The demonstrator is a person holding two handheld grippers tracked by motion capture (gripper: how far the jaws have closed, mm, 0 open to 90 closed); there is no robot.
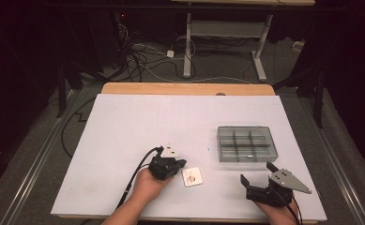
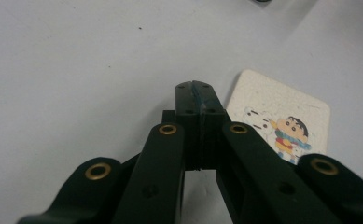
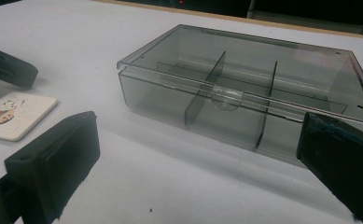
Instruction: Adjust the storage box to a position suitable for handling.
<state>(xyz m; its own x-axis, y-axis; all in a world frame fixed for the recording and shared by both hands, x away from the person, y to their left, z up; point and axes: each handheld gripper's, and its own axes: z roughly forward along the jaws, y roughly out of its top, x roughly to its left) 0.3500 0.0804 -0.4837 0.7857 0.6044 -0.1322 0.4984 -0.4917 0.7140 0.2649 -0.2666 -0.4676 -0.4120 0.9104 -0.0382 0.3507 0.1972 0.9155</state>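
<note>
Dark floor strewn with cables surrounds the desk point(image 1: 124, 122), whose white sheet carries two things. Toward the near edge, a little right of centre, lies a small square coaster point(image 1: 192, 177) printed with a cartoon figure, flat and picture side up. Nearer the right edge, further back, stands a smoky clear plastic box point(image 1: 247, 143) with its lid down and inner dividers marking off compartments, all of them apparently bare.

My left tongs point(image 1: 179, 165) are clenched on nothing, the two pads pressed together, with their tip just beside the left edge of the coaster; the left gripper view places that tip at the coaster's near corner point(image 2: 282, 116), and whether it touches I cannot tell. I judge that closed tongs suit this stage: a thin flat card offers no side to pinch while it lies flush, so a narrow tip is better for nudging it or prising up an edge.

My right tongs point(image 1: 256, 176) rest near the near right corner of the desk, released and spread wide, aimed at the front wall of the box point(image 3: 244, 93), whose latch faces them. Probably they wait there to steady or open it.
</note>
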